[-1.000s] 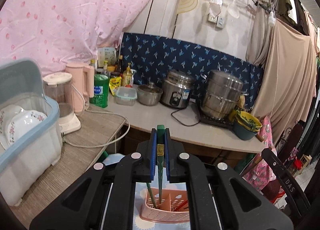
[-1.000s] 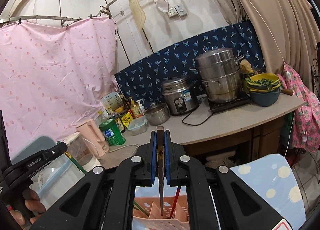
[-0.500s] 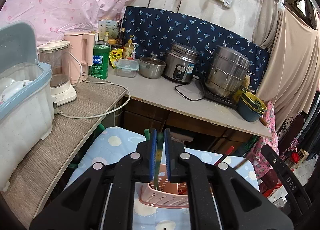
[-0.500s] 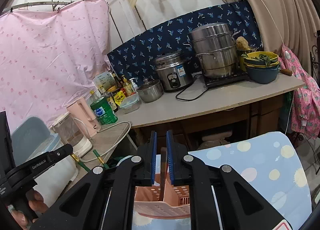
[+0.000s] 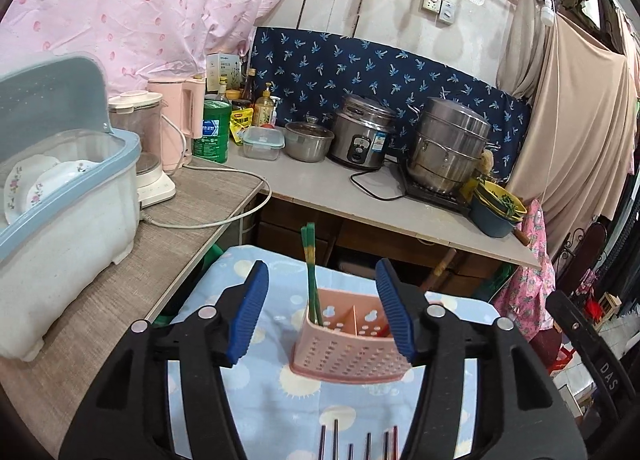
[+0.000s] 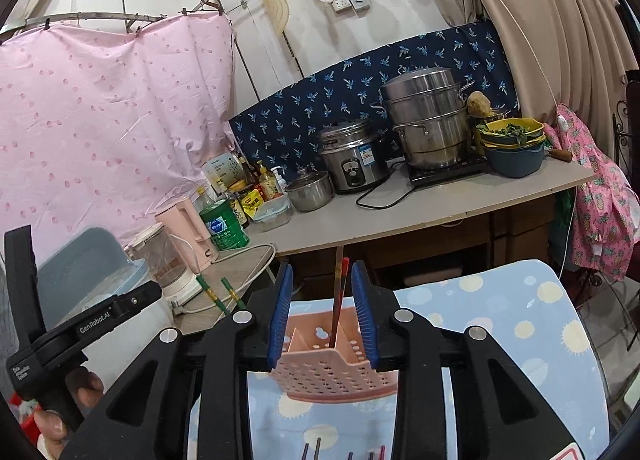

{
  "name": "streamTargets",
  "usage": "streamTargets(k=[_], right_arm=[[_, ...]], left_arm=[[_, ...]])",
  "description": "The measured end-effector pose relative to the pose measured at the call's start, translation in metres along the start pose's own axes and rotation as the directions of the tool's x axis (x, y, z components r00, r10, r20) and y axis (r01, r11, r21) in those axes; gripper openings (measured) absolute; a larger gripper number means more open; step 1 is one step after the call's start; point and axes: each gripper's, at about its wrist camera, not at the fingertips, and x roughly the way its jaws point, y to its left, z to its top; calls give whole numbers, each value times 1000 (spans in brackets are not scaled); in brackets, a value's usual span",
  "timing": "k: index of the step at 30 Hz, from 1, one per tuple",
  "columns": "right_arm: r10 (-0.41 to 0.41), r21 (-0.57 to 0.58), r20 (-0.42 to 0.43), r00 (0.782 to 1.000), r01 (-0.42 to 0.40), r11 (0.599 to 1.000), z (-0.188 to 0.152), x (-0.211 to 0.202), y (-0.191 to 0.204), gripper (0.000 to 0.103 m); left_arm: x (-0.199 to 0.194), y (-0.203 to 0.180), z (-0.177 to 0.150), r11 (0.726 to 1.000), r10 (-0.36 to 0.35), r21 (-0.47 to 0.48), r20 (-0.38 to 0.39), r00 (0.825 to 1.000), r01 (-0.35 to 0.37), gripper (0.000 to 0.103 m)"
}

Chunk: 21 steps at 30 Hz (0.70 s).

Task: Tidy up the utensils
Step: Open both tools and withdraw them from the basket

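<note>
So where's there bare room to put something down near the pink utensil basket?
Free: the blue spotted cloth right of the pink utensil basket, and the strip between the basket and the chopstick ends at the near edge. The grey counter is bare in front of the rice cooker, apart from its cord. Crowded: the bottle corner and around the dish box.

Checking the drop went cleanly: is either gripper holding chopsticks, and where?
Neither. Both jaws are opening; green chopsticks and red chopsticks stand free in the basket.
</note>
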Motion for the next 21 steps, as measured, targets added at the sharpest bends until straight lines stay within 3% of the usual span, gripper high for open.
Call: streamTargets(k=[10, 21], right_arm=[[-22, -51, -74, 997, 18, 999, -61, -59, 4, 35], [-79, -123, -181, 980, 57, 991, -135, -106, 2, 35]], left_arm=[[-54, 1, -52, 996, 78, 49, -26, 997, -76, 57], [-83, 12, -129, 994, 86, 80, -141, 986, -75, 57]])
